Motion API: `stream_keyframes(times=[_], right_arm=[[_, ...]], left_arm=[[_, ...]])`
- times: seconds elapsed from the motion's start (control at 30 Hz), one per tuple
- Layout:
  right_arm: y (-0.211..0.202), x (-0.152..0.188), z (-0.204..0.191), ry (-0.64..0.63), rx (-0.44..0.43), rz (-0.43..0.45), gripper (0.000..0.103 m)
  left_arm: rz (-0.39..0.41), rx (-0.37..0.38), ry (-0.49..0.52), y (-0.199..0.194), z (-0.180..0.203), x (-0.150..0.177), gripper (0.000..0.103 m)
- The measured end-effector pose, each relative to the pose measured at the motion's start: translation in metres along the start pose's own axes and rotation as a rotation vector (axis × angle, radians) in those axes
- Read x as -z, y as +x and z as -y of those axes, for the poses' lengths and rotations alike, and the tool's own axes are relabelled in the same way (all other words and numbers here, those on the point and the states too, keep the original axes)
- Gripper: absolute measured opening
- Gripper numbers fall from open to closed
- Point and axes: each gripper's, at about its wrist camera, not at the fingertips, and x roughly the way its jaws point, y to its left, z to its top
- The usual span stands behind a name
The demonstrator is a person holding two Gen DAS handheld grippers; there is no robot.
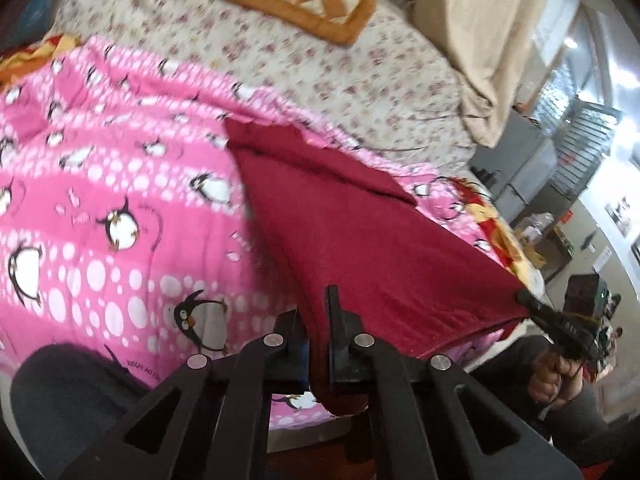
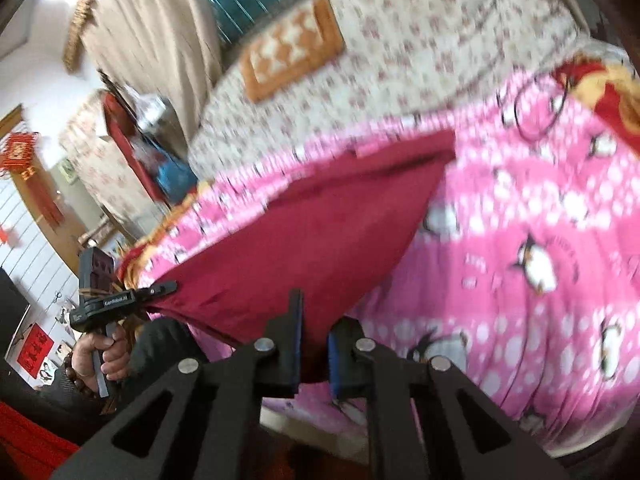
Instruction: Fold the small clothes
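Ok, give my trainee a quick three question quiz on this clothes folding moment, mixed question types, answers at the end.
1. True or false: the left gripper is shut on the dark red cloth.
2. What pattern is on the pink blanket? A) penguins B) stripes C) stars
3. Fill in: the right gripper grips the cloth's near ____.

Key: 1 true; 2 A; 3 edge.

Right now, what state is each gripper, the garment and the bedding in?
Left gripper: shut on the red garment's near corner.
Right gripper: shut on its other near corner.
Red garment: near edge lifted, far end on the penguin blanket.
Penguin blanket: spread, rumpled.
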Motion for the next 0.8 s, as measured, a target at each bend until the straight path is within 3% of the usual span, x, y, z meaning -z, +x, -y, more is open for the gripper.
stream_keyframes(times=[0.17,0.43,0.53,0.63,0.8], right_arm=[[-0.039,-0.012,-0.03,-0.078,-0.07,0.087,0.009],[-0.113,-0.028,-0.084,-0.227,-0.223,0.21,0.009],[-0.109,-0.039,-0.086,-0.253,-0.201,0.207,0.009],[-0.087,-0.048,-0.067,-0.184,-0.169,0.193,0.009],[-0.033,-0.073,-0.025,-0.085,-0.038,0.176,0.009]], left_arm=[[0.063,0.07,0.045,-0.042,0.019,0.004,0.0],[0.26,0.243,0.052,-0.122,0.051,-0.014,0.0],[0.252,0.177,0.026,-0.104,0.048,-0.03,0.0],[0.207,0.121,-0.053,-0.07,0.038,-0.044,0.0],[0.151,0.046,-0.117,-0.01,0.019,-0.079,0.0]])
